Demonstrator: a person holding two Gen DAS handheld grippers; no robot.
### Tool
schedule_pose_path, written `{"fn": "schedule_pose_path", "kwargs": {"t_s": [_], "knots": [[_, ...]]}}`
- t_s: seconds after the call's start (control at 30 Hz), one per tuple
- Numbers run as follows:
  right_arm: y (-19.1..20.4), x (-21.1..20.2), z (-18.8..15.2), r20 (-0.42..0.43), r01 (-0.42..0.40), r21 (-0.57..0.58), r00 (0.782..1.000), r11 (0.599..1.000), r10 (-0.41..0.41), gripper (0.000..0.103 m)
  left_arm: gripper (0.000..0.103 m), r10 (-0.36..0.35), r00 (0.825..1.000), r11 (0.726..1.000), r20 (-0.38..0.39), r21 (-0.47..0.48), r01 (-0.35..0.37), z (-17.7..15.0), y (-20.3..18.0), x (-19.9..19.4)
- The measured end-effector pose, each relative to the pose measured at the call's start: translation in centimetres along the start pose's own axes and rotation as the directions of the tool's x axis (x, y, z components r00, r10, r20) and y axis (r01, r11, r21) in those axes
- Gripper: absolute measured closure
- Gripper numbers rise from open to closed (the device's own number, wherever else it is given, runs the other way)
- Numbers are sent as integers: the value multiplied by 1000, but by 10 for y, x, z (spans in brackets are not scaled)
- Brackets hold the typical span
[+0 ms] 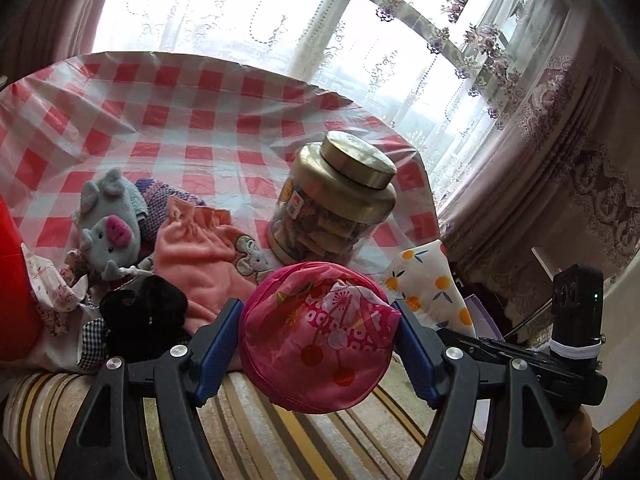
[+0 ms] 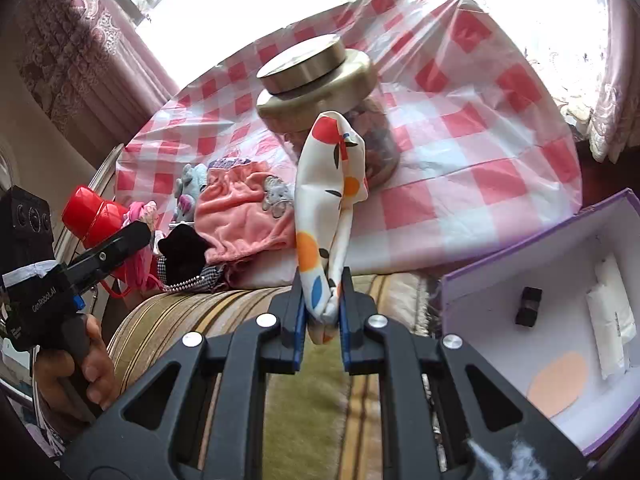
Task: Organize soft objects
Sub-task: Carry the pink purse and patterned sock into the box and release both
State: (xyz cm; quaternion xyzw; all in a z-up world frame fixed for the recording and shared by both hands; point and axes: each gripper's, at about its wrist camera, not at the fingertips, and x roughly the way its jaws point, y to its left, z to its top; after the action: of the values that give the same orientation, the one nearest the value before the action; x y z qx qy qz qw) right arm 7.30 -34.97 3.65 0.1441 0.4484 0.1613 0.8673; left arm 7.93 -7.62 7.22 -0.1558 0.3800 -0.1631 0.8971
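My left gripper point(image 1: 318, 338) is shut on a round pink patterned pouch point(image 1: 320, 340), held above the striped couch edge. My right gripper point(image 2: 322, 300) is shut on a white cloth with orange fruit print point(image 2: 328, 184), which stands up from the jaws; the same cloth point(image 1: 430, 284) shows at the right of the left wrist view. On the checked tablecloth point(image 1: 208, 120) lies a pile: a grey plush pig point(image 1: 108, 220), a salmon pink garment with a mouse patch point(image 1: 204, 256), a purple knit piece point(image 1: 160, 200) and a black fuzzy item point(image 1: 144, 320).
A clear jar with a gold lid point(image 1: 336, 200) stands on the table behind the pile. An open purple box point(image 2: 560, 320) with white lining sits at the right, holding a small black block, white packets and an orange oval. A red object point(image 2: 94, 212) is at the left. Curtains hang behind.
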Motion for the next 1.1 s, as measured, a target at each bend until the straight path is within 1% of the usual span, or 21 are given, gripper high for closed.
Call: {"fn": "schedule_pose_path", "kwargs": {"t_s": [0.13,0.27,0.43,0.6,0.73,0.83,0.97,1.1], "knots": [[-38,-21,-7,27,71,63,997,996,-72,86,29,-21,1000,997,-13,68,22,4,-30,10],[-78,-31,-13,31,118,144,992,983,-124,86,29,-43,998,988,-50,144,50,5,-62,28],[-112,-39,-18,39,161,214,984,963,-173,86,29,-63,994,962,-93,260,85,6,-106,56],[-142,-44,-26,24,209,265,974,941,-223,86,29,-84,982,933,-166,332,136,6,-145,89],[-165,-45,-36,-5,246,315,966,917,-257,86,29,-106,965,909,-238,370,191,3,-176,119],[-180,-46,-43,-27,276,345,958,897,-285,86,29,-111,953,886,-283,407,224,0,-202,143],[-198,-48,-54,-67,312,374,948,873,-310,86,29,-131,924,862,-359,419,285,-5,-236,176],[-213,-47,-67,-110,332,398,943,855,-315,86,29,-137,903,838,-407,439,325,-13,-270,205]]}}
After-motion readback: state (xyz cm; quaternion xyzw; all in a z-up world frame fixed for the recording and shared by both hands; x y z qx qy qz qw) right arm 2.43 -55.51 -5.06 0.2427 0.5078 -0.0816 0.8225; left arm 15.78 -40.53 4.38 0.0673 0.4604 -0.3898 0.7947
